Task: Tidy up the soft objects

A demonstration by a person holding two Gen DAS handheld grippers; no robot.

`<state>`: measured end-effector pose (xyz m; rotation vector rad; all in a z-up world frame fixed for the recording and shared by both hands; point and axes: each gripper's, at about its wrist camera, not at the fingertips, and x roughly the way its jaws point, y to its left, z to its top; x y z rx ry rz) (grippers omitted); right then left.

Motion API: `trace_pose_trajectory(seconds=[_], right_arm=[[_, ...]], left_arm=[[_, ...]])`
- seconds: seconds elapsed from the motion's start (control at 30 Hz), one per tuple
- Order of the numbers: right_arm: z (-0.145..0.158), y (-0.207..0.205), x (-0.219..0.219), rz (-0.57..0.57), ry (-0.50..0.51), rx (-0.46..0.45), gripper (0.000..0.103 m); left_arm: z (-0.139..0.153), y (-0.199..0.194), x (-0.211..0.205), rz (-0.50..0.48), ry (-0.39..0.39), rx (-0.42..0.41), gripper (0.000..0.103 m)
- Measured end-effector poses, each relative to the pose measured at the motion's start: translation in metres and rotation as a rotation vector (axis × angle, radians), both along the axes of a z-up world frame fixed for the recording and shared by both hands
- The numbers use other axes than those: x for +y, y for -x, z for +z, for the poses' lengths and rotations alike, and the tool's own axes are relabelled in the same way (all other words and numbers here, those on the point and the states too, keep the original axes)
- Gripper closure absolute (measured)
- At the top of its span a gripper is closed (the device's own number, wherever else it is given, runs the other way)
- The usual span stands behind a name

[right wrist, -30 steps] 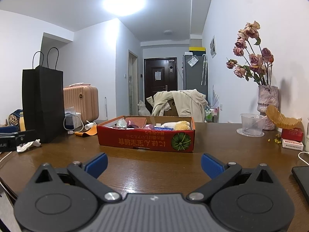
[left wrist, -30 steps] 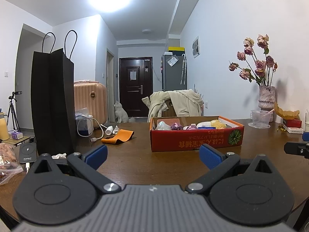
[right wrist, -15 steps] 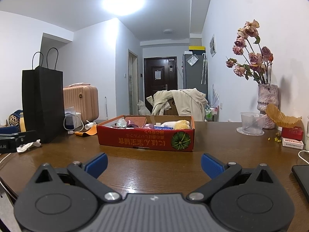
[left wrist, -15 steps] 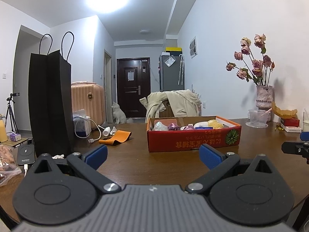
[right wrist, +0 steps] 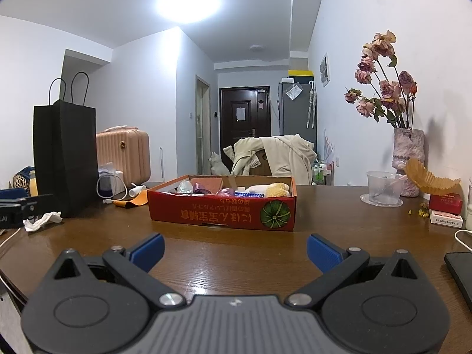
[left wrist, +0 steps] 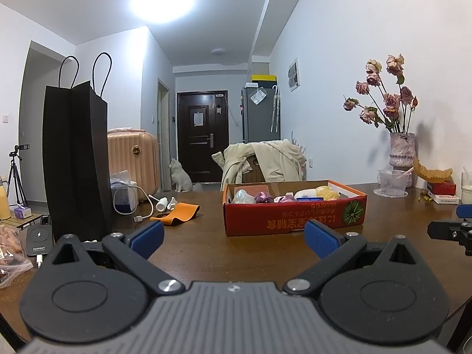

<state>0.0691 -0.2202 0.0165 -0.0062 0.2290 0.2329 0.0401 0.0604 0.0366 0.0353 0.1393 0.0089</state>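
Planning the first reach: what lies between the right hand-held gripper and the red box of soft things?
Only bare brown table. In the right wrist view nothing sits between the open right hand-held gripper and the red box.

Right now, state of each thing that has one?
Left gripper: open, empty.
Right gripper: open, empty.
Red cardboard box: open-topped, holding soft items.
Black paper bag: upright.
Dark entrance door: shut.
Clear plastic cup: upright.
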Motion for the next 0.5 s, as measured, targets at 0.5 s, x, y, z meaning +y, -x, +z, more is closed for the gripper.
trace_pose_trajectory(seconds=[0.5], right_arm=[[0.0068,0.0046,-0.0037,-0.009,-0.021,-0.036,0.000]], left_arm=[[0.0096,0.0063,-0.0033,-0.012,-0.012,-0.042,0.000]])
